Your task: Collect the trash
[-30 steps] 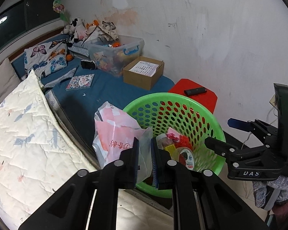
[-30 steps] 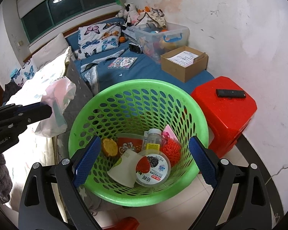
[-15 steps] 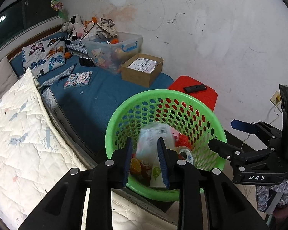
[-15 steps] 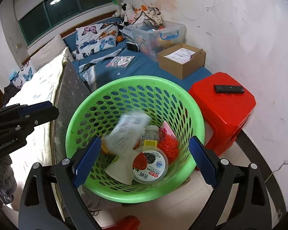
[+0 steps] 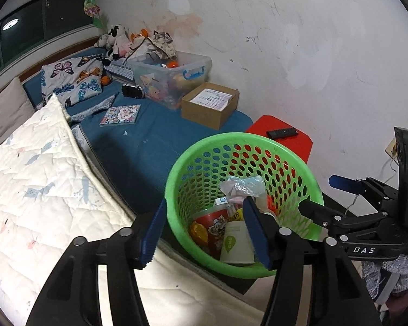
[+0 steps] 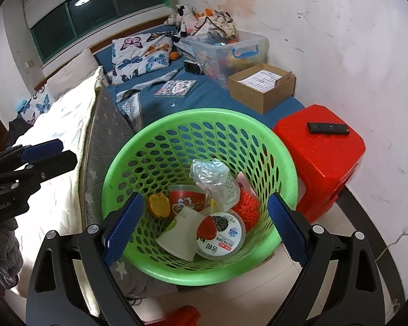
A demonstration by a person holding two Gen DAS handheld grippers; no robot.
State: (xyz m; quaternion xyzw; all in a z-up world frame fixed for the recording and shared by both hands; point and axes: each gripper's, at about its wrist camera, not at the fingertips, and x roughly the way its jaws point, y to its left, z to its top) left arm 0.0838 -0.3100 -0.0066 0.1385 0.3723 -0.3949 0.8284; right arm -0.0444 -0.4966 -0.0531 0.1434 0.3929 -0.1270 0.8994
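**A:** How are the two grippers held?

**B:** The left gripper (image 5: 204, 231) hangs over the near rim of the green basket (image 5: 176, 179), fingers spread apart and empty. The right gripper (image 6: 204, 228) points down into the same basket, fingers wide apart, holding nothing.

**A:** Where is the trash?

**B:** Inside the basket: a crumpled plastic bag (image 6: 212, 174) on top, above a red cup (image 6: 186, 198), a paper cup (image 6: 181, 235) and a round fruit-label lid (image 6: 220, 233).

**A:** And around it?

**B:** A red stool (image 6: 321, 154) carrying a remote (image 6: 327, 128) stands just beside the basket; a bed (image 5: 138, 138) lies behind, with a cardboard box (image 5: 209, 106).
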